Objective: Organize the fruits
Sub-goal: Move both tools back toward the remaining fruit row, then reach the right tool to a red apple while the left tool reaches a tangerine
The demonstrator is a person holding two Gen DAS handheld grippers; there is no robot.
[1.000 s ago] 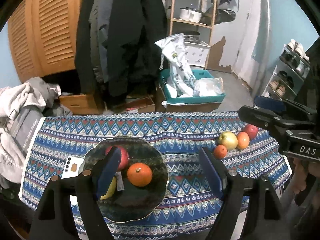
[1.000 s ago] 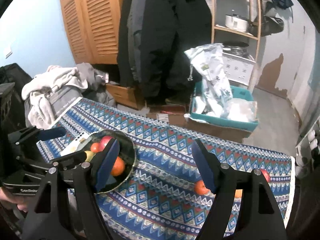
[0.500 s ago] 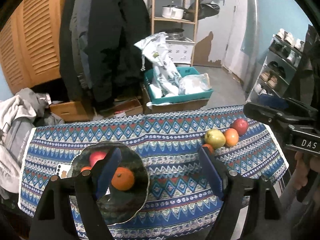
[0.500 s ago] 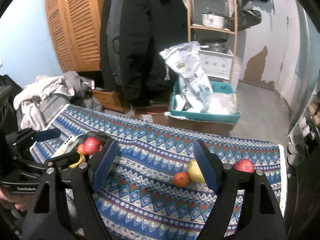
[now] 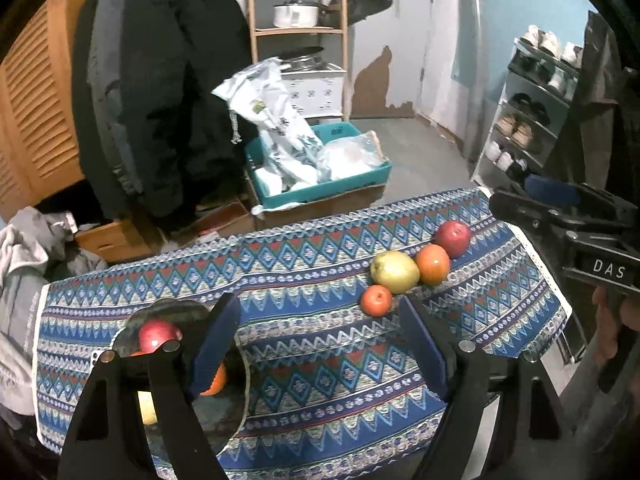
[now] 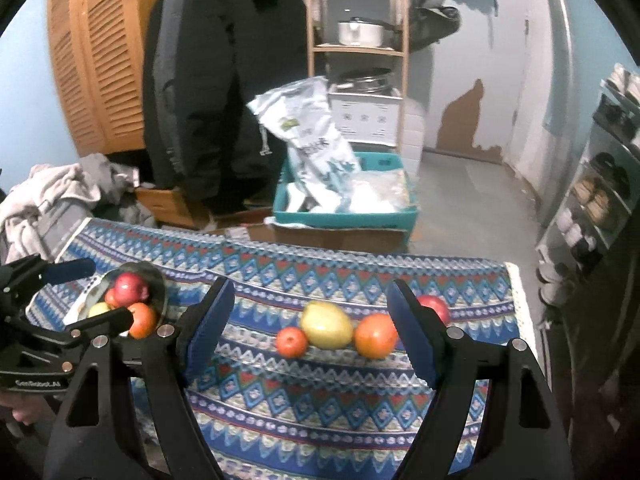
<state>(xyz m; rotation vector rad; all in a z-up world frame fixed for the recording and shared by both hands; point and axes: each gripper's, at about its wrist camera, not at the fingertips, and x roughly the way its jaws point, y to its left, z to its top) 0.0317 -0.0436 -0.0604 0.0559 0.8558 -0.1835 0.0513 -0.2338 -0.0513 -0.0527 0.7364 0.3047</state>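
The sorting looks partly done. On the bench [image 6: 320,408], which is covered by a blue, geometric-patterned woven cloth, a dark round glass plate [image 6: 160,294] sits near the left end and already carries several fruits: a red apple [image 6: 131,287], an orange fruit [image 6: 142,320] at the plate's near rim, a pale yellow fruit [image 6: 98,310] and another small reddish one that is mostly hidden. In the left wrist view that plate is largely behind the left gripper's own finger, so its contents cannot be counted exactly.

Four fruits remain loose on the cloth toward the right end, lying in a touching row: a small orange tangerine [image 6: 292,341], a yellow-green pear-like fruit [image 6: 326,325], a larger round orange [image 6: 375,336], and a second red apple [image 5: 453,238] nearest the right edge, partly hidden by a finger in the right wrist view.

The right gripper [image 6: 310,330] hangs above the near edge with its blue-padded fingers spread wide and holding nothing; the tangerine, pear and orange sit framed between them. The left gripper [image 5: 320,340] is likewise spread wide and empty, hovering between the plate and the loose row.

By my estimate, roughly half the fruit is collected, and four pieces are left to carry across to the plate.
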